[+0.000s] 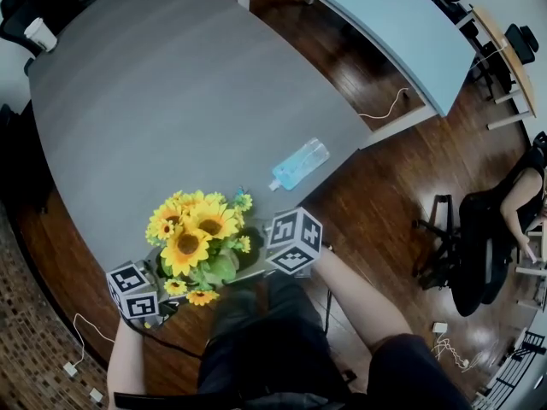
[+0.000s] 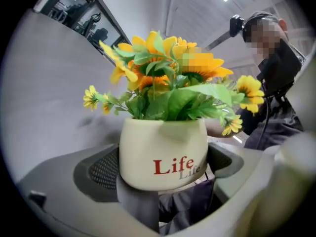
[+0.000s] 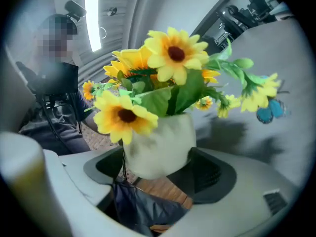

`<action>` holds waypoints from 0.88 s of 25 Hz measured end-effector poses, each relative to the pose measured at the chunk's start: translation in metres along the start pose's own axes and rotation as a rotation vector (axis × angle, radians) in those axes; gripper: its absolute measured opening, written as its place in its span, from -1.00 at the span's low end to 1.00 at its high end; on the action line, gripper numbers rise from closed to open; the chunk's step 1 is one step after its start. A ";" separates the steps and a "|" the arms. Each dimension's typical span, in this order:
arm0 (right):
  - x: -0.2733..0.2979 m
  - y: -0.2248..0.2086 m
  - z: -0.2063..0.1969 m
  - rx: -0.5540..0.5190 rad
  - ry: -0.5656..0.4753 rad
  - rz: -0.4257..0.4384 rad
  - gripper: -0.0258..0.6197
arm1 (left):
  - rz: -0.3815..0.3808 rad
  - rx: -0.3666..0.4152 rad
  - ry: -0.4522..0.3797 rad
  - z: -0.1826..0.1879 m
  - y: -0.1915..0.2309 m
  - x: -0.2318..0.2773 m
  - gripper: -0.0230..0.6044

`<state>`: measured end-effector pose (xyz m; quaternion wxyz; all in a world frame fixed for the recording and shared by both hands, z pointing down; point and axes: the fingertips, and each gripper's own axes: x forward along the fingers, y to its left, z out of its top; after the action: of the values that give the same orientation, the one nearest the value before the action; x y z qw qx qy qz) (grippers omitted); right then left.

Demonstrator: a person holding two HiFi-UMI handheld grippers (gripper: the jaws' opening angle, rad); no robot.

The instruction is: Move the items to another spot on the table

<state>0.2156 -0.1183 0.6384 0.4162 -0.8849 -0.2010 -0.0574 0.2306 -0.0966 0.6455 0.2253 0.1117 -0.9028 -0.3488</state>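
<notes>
Your left gripper and right gripper both clamp cream ceramic sunflower pot, held past grey counter near edge, over lap. Rounded glazed sides: uneven squeeze could slip or tip pot.

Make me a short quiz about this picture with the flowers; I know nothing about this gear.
1. True or false: the left gripper and the right gripper both clamp the flower pot.
2. Which word is printed on the flower pot? A) Love B) Life C) Home
3. Fill in: a blue ____ lies on its side on the table, away from the flower pot.

Key: 1 true; 2 B; 3 bottle.
</notes>
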 end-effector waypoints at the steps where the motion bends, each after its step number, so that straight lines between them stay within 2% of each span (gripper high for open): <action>1: -0.002 0.002 0.005 0.002 -0.032 0.000 0.43 | 0.003 -0.010 -0.025 0.004 -0.002 -0.002 0.85; 3: -0.007 0.008 0.017 -0.006 -0.084 -0.006 0.43 | 0.004 -0.019 -0.067 0.013 -0.007 -0.005 0.85; 5: -0.010 0.015 0.024 -0.028 -0.092 -0.018 0.43 | 0.009 -0.001 -0.084 0.019 -0.014 -0.009 0.85; 9: -0.012 0.030 0.031 -0.096 -0.059 -0.055 0.43 | 0.027 0.084 -0.082 0.030 -0.027 -0.016 0.85; 15: -0.014 0.056 0.060 -0.169 -0.098 -0.106 0.43 | 0.022 0.150 -0.152 0.055 -0.048 -0.037 0.85; 22: -0.014 0.093 0.094 -0.297 -0.096 -0.186 0.44 | 0.016 0.308 -0.193 0.088 -0.079 -0.066 0.85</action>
<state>0.2342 -0.1048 0.5076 0.2637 -0.9161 -0.2907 -0.0822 0.2492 -0.0796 0.5123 0.1205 0.1038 -0.9639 -0.2136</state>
